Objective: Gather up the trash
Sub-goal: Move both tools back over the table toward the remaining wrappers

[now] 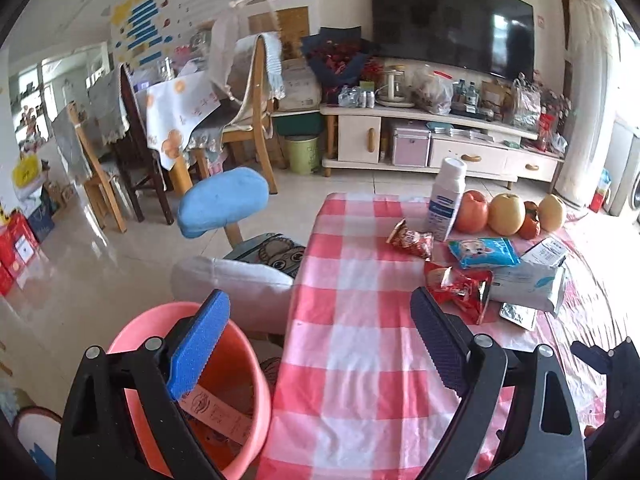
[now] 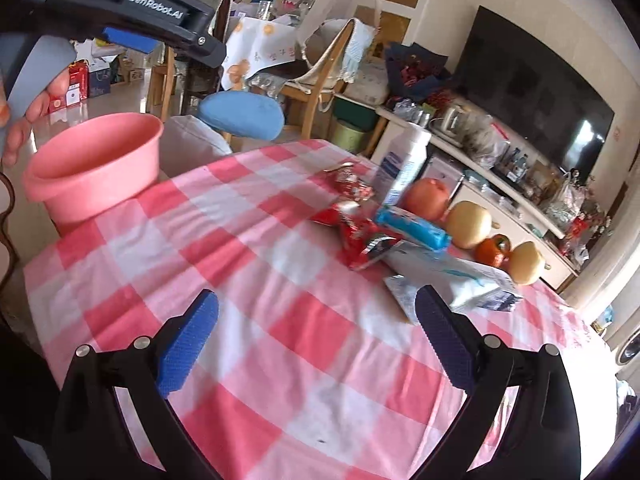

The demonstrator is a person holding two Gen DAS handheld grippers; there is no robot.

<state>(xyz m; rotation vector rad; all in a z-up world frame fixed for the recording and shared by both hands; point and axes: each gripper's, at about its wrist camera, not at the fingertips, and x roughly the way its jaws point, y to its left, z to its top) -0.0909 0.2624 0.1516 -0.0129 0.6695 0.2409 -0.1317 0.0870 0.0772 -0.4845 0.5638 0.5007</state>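
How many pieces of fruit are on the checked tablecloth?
4, in a row at the far edge: apple beside the white bottle, pear, small orange fruit, another pear. Others may be hidden.

My left gripper (image 1: 320, 344) is all black plastic, two chunky triangular arms with cutout slots and shiny round silver screws (image 1: 93, 352) at the pivots, one finger wearing a bright blue ridged pad (image 1: 198, 346) and the other a much darker navy one (image 1: 438, 344). The right gripper (image 2: 316, 340) looks like the same build, same black arms, same silver screws, blue pad on one side and dark navy pad on the other. From the right cam I can also see the left one's side with "GenRobot.AI" (image 2: 158, 7) in white lettering on the black body, a grey handle (image 2: 38, 68) below it and a hand (image 2: 28, 118) wrapped around that.
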